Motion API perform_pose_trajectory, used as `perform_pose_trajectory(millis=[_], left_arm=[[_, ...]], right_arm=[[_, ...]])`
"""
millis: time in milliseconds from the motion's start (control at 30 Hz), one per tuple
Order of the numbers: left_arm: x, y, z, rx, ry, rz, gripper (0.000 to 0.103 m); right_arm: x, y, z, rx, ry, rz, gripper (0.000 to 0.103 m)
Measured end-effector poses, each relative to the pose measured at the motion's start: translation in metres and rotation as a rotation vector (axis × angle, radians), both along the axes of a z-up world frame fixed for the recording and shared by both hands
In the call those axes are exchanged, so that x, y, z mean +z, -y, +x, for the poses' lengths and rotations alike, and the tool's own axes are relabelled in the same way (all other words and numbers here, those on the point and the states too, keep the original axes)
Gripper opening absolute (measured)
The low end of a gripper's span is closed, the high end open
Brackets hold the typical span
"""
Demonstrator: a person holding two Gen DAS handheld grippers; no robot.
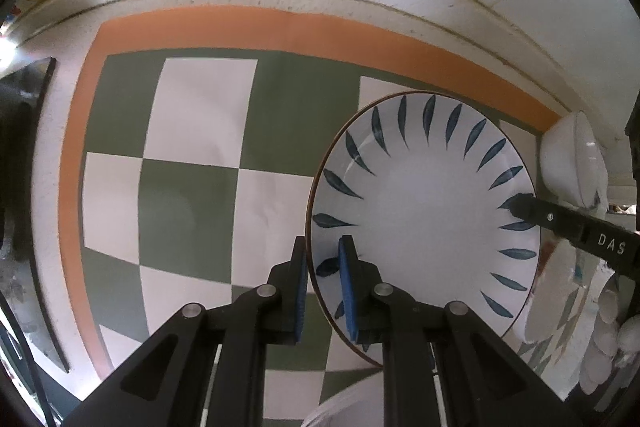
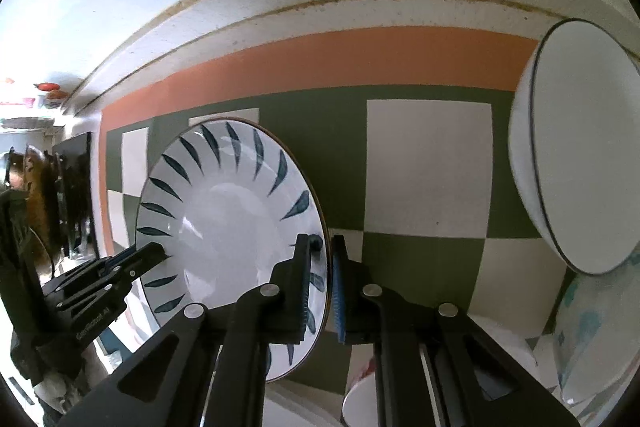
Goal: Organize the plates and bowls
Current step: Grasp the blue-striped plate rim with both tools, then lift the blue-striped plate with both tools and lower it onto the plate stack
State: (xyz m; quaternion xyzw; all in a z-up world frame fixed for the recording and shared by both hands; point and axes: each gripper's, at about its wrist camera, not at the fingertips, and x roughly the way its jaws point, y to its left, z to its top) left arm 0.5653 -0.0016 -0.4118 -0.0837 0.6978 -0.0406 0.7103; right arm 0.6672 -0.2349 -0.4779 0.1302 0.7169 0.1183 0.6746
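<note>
Black left gripper (image 1: 323,257) and right gripper (image 2: 325,253) point downward, jaws clamping plate (image 1: 424,203) rim.

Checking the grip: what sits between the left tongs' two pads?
The plate's rim, pinched between the left tongs, as the left wrist view shows. The right tongs clamp the opposite rim.

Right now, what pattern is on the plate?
White plate with dark blue leaf strokes ringing the rim, edged thin brown. Clearest in the left wrist view.
</note>
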Motion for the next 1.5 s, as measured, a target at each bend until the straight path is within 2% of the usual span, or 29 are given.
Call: perform_pose_trajectory(millis=[367,667,733,933,1133,1333,1500], left_arm=[[0.059,0.007,-0.03,-0.024,0.09,0.0,0.013],[0.094,0.009,-0.093,-0.069,0.164,0.02,0.013],[0.091,0.009,-0.11,-0.083,0.17,0.028,0.013],[0.08,0.015,-0.148,-0.109,0.157,0.034,0.013],[0.054,0.021,-0.171,-0.117,0.12,0.039,0.014],[0.028,0.023,-0.179,-0.117,0.073,0.048,0.014],[0.016,0.026,-0.176,-0.124,0.064,0.065,0.014]], right_arm=[[0.058,0.006,-0.044,0.004,0.077,0.061,0.011],[0.098,0.016,-0.13,-0.003,0.121,0.104,0.011],[0.1,0.02,-0.151,-0.002,0.12,0.107,0.011],[0.092,0.028,-0.203,-0.018,0.095,0.116,0.011],[0.063,0.035,-0.241,-0.042,0.048,0.132,0.011],[0.032,0.039,-0.259,-0.065,-0.001,0.15,0.011],[0.018,0.038,-0.256,-0.065,-0.011,0.141,0.011]])
